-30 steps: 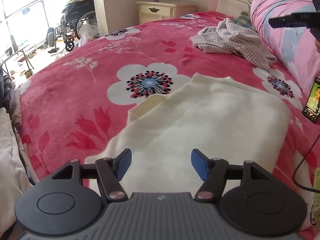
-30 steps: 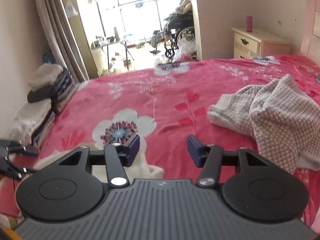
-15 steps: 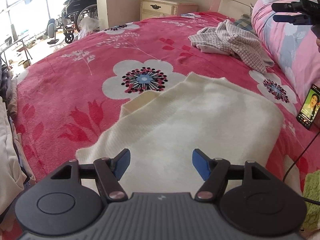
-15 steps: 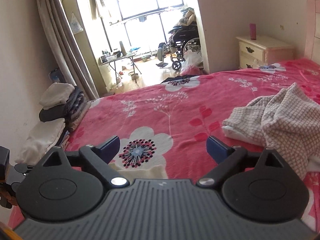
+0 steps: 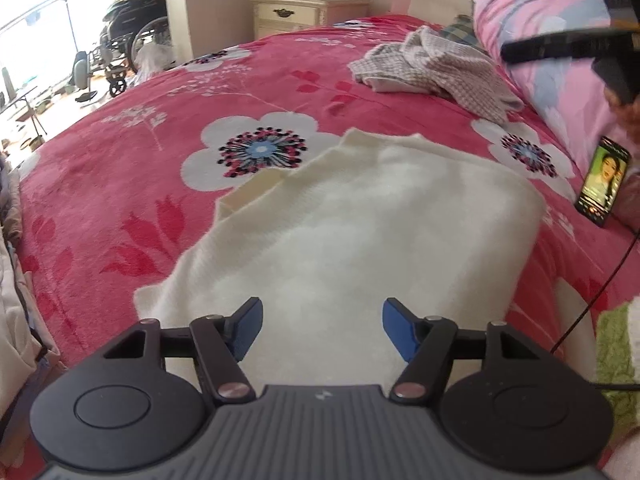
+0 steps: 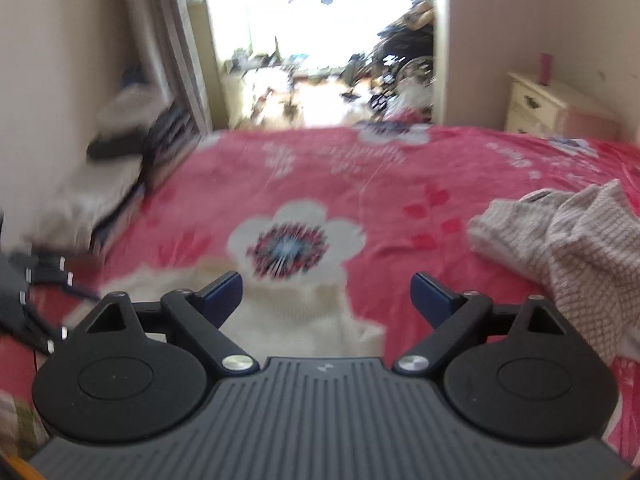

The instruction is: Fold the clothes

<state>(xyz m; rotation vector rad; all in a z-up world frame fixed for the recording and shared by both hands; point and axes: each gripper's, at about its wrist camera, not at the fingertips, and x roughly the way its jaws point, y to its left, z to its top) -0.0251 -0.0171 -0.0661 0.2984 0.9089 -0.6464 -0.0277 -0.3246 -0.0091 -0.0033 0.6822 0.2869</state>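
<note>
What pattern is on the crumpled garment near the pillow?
A small grey-and-white check on the crumpled garment, clearest in the left wrist view.

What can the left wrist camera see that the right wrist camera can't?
Only the left wrist view shows the phone with its lit screen and the pink pillow. Only the right wrist view shows the stack of folded clothes by the wall and the curtain. Both show the cream sweater, the checked garment, the red flowered bedspread, the nightstand and the wheelchair.
</note>
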